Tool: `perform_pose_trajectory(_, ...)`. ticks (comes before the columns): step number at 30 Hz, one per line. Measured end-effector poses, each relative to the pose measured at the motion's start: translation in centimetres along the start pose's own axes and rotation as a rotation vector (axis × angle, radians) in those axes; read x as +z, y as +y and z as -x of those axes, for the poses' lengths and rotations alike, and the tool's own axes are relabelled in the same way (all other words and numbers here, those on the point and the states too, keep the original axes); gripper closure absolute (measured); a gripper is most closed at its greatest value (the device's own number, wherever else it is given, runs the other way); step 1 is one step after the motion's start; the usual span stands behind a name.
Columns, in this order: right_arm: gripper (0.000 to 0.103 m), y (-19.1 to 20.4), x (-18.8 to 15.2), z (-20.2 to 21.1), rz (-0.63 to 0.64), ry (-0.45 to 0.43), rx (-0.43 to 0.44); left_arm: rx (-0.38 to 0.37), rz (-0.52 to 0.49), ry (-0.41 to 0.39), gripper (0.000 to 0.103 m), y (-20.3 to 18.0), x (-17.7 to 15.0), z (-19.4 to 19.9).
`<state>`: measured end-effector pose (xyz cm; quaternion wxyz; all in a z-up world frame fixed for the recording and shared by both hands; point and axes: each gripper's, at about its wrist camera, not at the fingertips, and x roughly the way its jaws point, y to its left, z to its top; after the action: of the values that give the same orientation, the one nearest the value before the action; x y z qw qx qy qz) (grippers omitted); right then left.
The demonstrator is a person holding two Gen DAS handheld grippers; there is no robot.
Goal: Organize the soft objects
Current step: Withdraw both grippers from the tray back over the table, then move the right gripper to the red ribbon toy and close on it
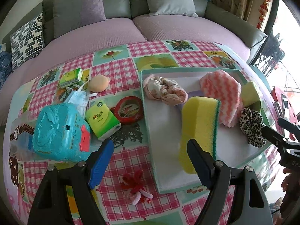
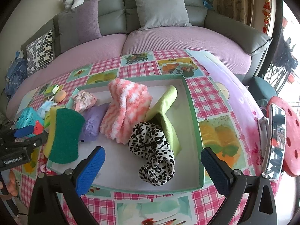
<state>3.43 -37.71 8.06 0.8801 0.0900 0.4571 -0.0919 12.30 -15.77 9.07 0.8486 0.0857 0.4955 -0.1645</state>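
Our left gripper (image 1: pixel 150 159) has its blue pads spread wide. The yellow-and-green sponge (image 1: pixel 198 131) shows right at the right-hand pad, but we cannot tell whether it touches. From the right wrist view, that sponge (image 2: pixel 64 136) stands on edge at the near left corner of the shallow box (image 2: pixel 195 116), green scouring face toward us, the other gripper's arm just beside it.

Our right gripper (image 2: pixel 151 168) is wide open too, gripping nothing, hovering over the box's near edge with the leopard-print scrunchie (image 2: pixel 153 155) lying between its pads, farther in.

Inside the box, we see the pink-and-white fuzzy cloth (image 2: pixel 125 110) in the middle, touching the scrunchie's far side. A lime green cloth (image 2: pixel 165 112) lies against the box's right wall. A purple sponge (image 2: pixel 93 121) sits left of the fuzzy cloth, and a pale pink scrunchie (image 2: pixel 83 100) rests in the far left corner.

Left of the box, on the checked tablecloth (image 1: pixel 120 73), we have a red tape roll (image 1: pixel 128 109) just beside the box wall, a green tissue pack (image 1: pixel 103 120) next to it, then a turquoise plastic case (image 1: pixel 60 131), a blue face mask (image 1: pixel 78 98), a peach makeup sponge (image 1: pixel 98 83) and a second tissue pack (image 1: pixel 71 76). A red-and-pink fuzzy hair tie (image 1: pixel 138 189) lies off the box's near left corner.
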Motion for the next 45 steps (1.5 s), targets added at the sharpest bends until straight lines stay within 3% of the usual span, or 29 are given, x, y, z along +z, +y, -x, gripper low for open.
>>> perform_pose_trajectory(11,0.000,1.4,1.2,3.5,0.037,-0.052,-0.001,0.003,0.029,-0.042,0.022,1.2,-0.4,3.5)
perform_pose_trajectory(20,0.000,5.5,1.6,5.0,0.097,-0.070,0.063,0.122,0.182,-0.070,0.022,8.7,-3.5,6.8)
perform_pose_trajectory(28,0.000,11.9,0.7,4.1,0.216,-0.039,0.163,0.195,0.288,-0.006,0.022,14.4,-7.7,6.1)
perform_pose_trajectory(35,0.000,17.9,-1.3,3.4,0.343,-0.003,0.262,0.195,0.337,0.018,0.022,16.5,-9.8,5.4)
perform_pose_trajectory(45,0.000,21.5,-2.6,1.3,0.390,0.062,0.296,0.131,0.332,0.044,0.022,16.4,-10.8,3.2)
